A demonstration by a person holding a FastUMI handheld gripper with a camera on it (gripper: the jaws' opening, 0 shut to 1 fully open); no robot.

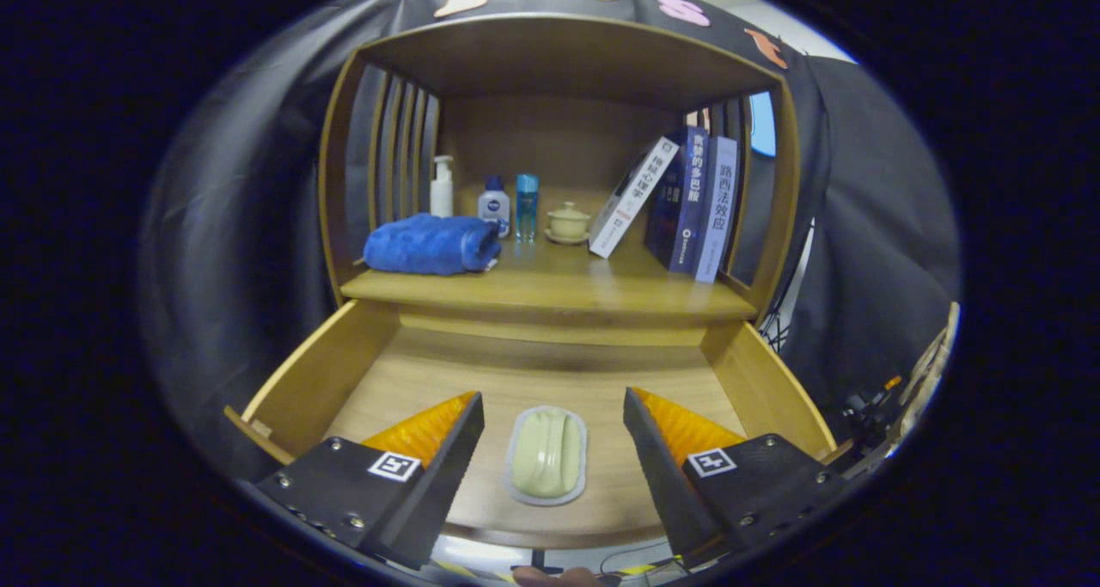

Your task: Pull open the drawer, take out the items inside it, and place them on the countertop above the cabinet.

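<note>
Claw [550,449] spread wide, holding nothing; both fingers hang above the open drawer [318,372], pointing down into it. Between the fingers, on the drawer floor near its front edge, lies a pale green soap bar in its light oval dish [547,455], long axis running away from the claw, clear of both fingers and not touched by either. No other item is visible in the drawer; the wooden floor beyond the dish looks bare up to the back. Step in hand, as judged: pick up the dish. To do it well, lower straight down with the dish centred, let the fingers straddle its narrow width, and close on the dish rim rather than the soap, which looks slick and may slide off. Lift level so the soap stays seated. Beyond the drawer, the desk [550,286] above the cabinet carries a folded blue towel [430,243] at left, then a white pump bottle [442,187], a small blue-capped bottle [494,204], a clear blue bottle [527,204], a lidded cup on a saucer [568,223], and three books [679,200] leaning at right. Bare wood in front of the cup looks like the likeliest landing spot.
</note>
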